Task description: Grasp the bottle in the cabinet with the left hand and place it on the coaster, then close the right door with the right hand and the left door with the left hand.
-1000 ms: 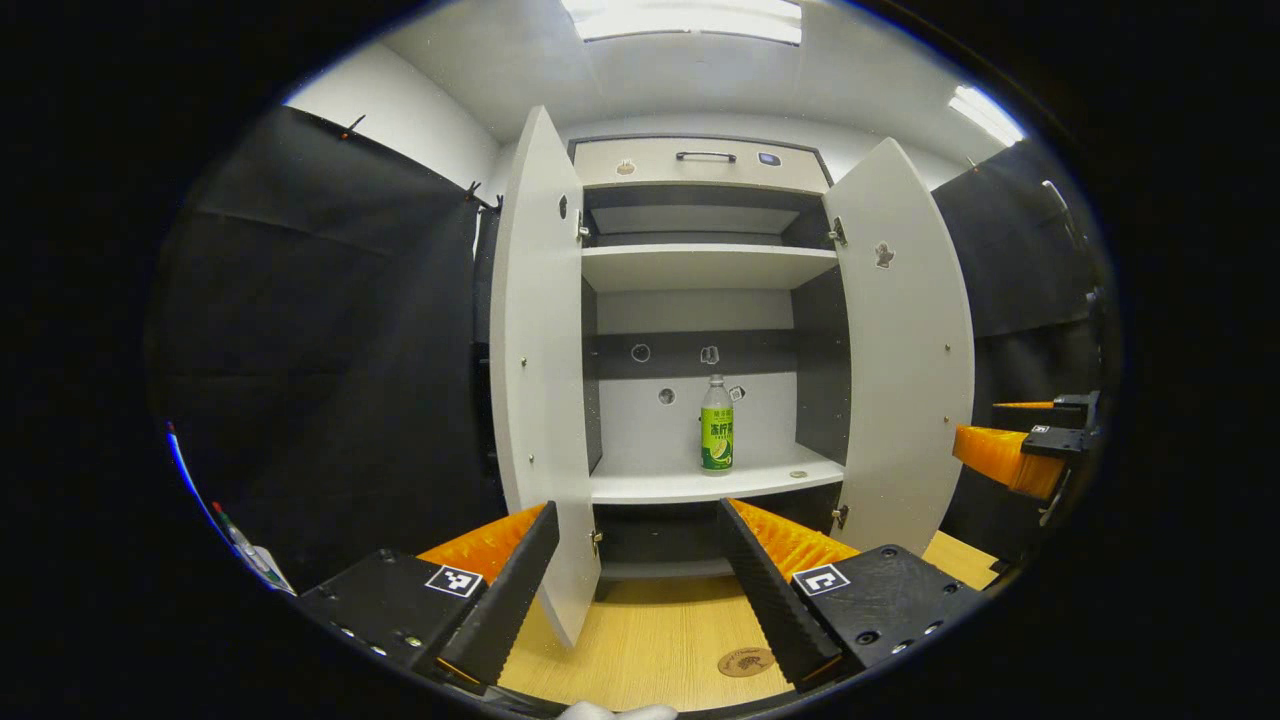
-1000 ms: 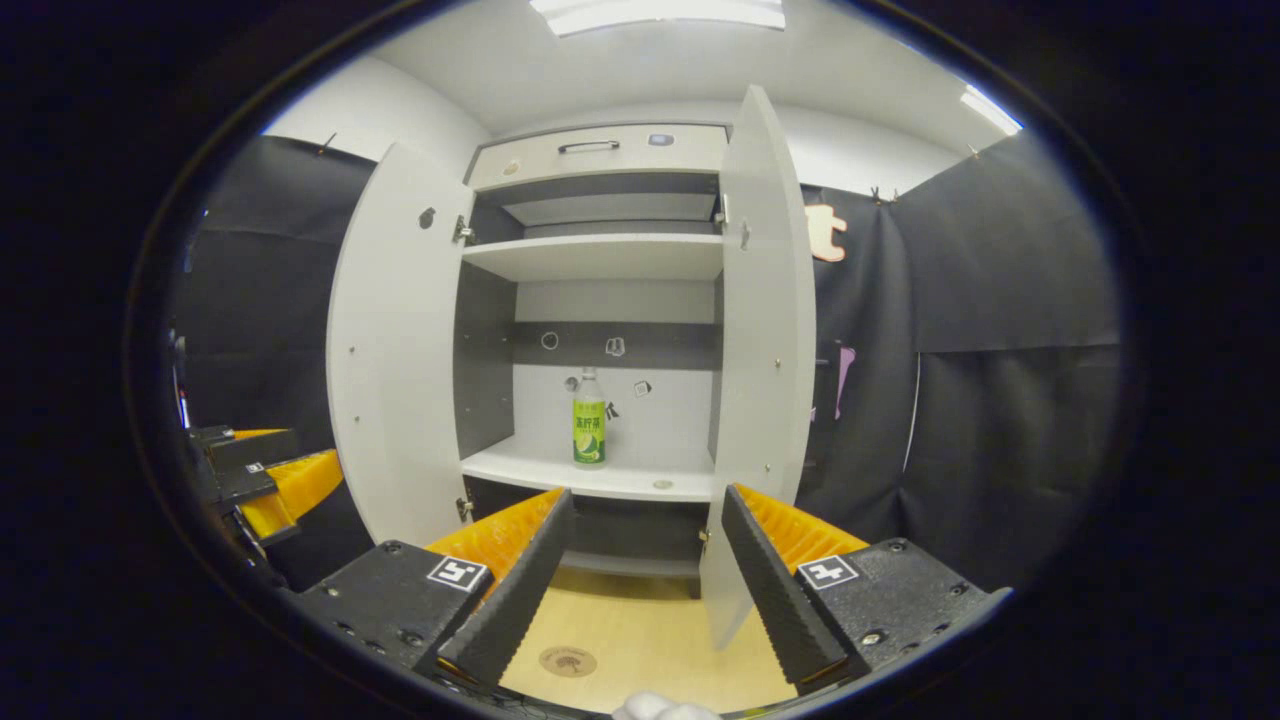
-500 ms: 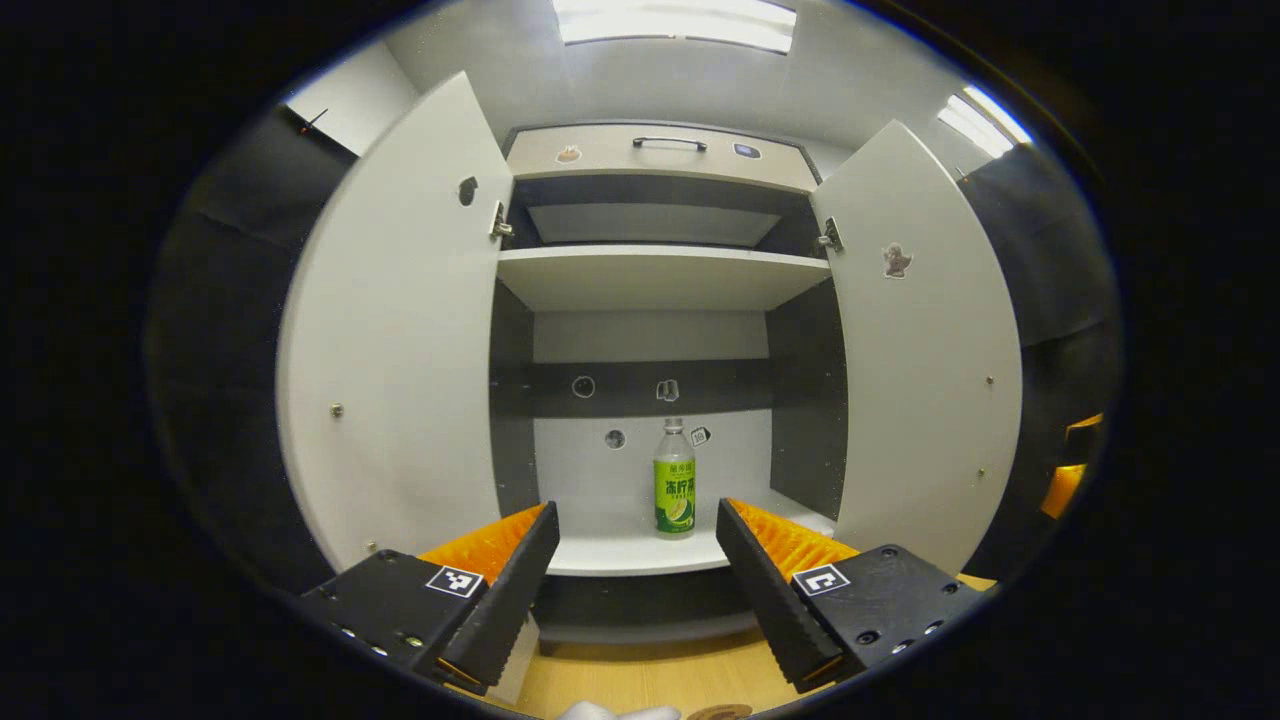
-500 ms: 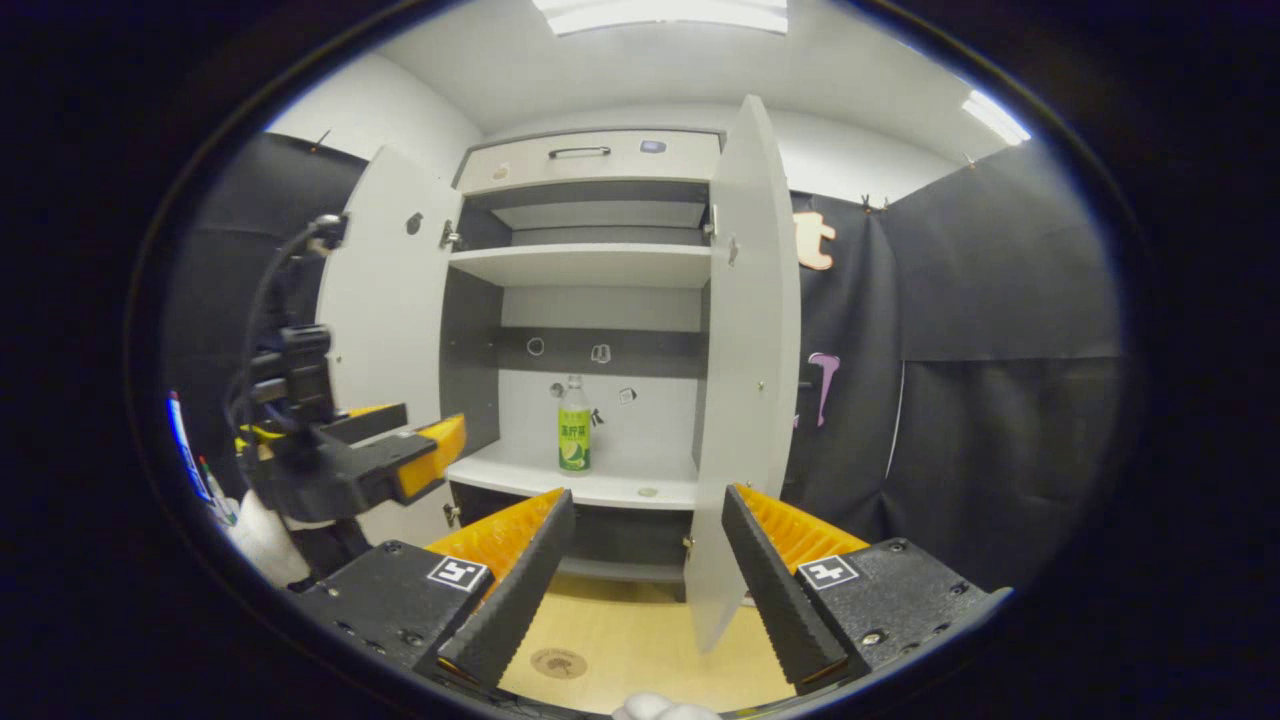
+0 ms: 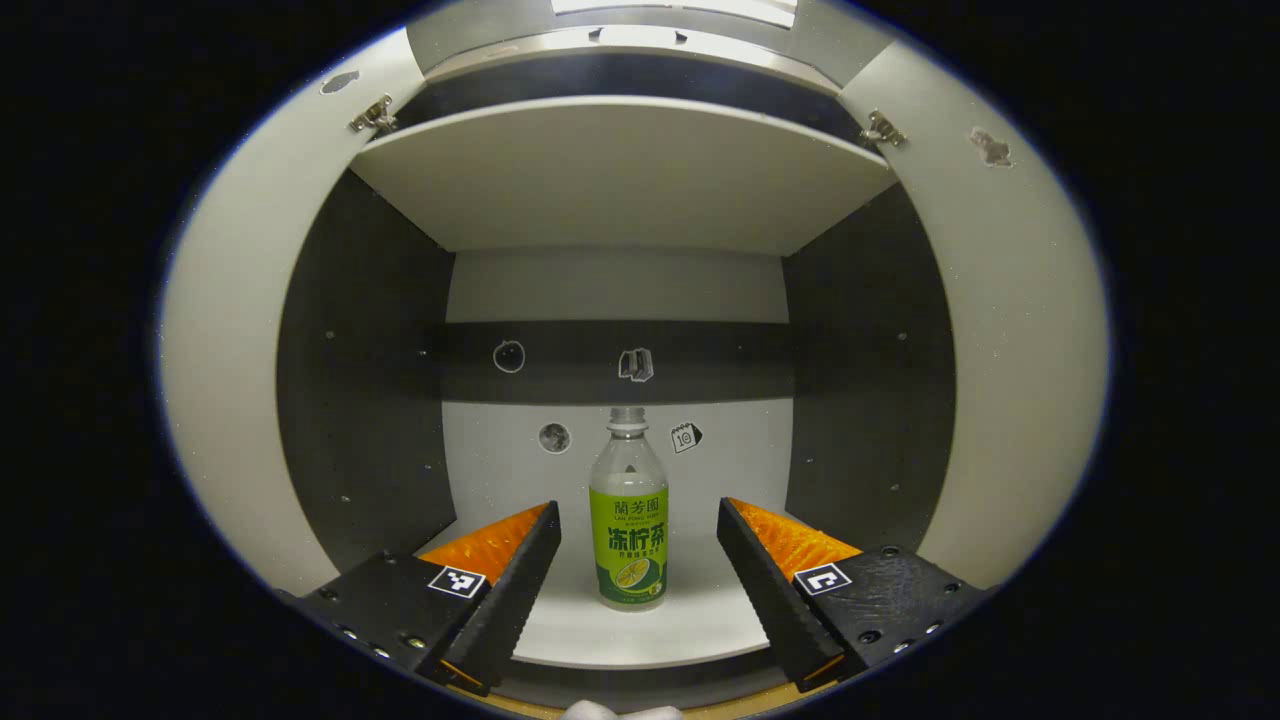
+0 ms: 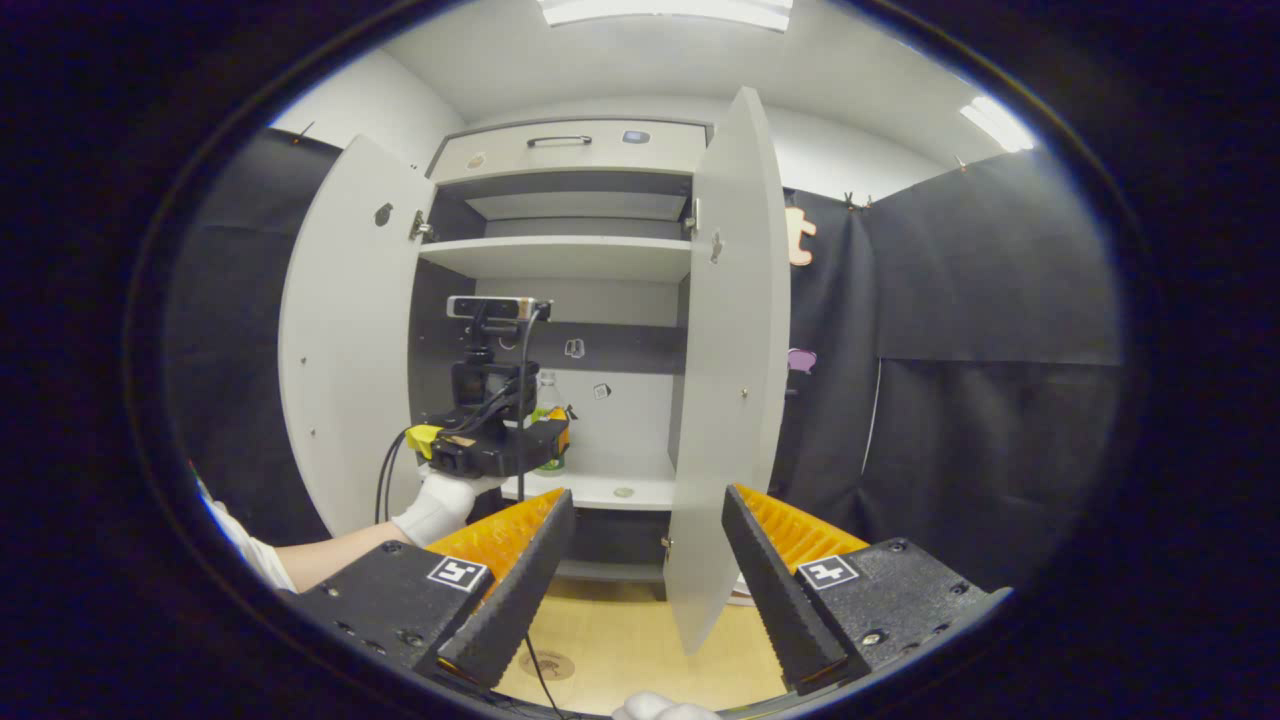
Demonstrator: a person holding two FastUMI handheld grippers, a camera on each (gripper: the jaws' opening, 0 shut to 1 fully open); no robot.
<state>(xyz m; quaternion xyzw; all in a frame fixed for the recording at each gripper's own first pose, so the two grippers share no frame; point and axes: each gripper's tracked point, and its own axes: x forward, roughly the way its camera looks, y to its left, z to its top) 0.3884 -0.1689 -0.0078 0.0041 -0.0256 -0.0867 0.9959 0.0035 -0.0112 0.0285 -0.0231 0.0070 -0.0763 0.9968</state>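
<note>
Bottle (image 5: 628, 520): standing upright on the lower shelf (image 5: 640, 630) at lower centre of the left gripper view, green label facing out, clear neck and cap above it. Not yet being touched.

Left gripper (image 5: 637, 580): reaching into the cabinet with jaws spread wide, one finger lying on each side of the bottle and apart from it; bottle sitting between the fingertips and somewhat beyond them. In the right gripper view, appearing at centre left (image 6: 500, 445), carried by a gloved hand (image 6: 435, 508) and partly covering the bottle.

Upper shelf (image 5: 620, 170): spanning the top of the left gripper view. Small stickers dotting the back wall above and beside the bottle.

Left door (image 6: 345, 350) and right door (image 6: 728, 350): both standing open in the right gripper view, the right one seen nearly edge-on just right of centre.

Right gripper (image 6: 640, 590): waiting at the bottom of its own view, jaws wide, holding nothing, well apart from the cabinet.

Coaster (image 6: 548, 665): lying bare on the wooden table (image 6: 620, 650) at bottom centre, between the right gripper's fingers in the picture.

Progress, as judged: early stage, approach to the bottle nearly finished. Remaining: closing on the bottle, carrying it out to the coaster, shutting the right door, then the left.
</note>
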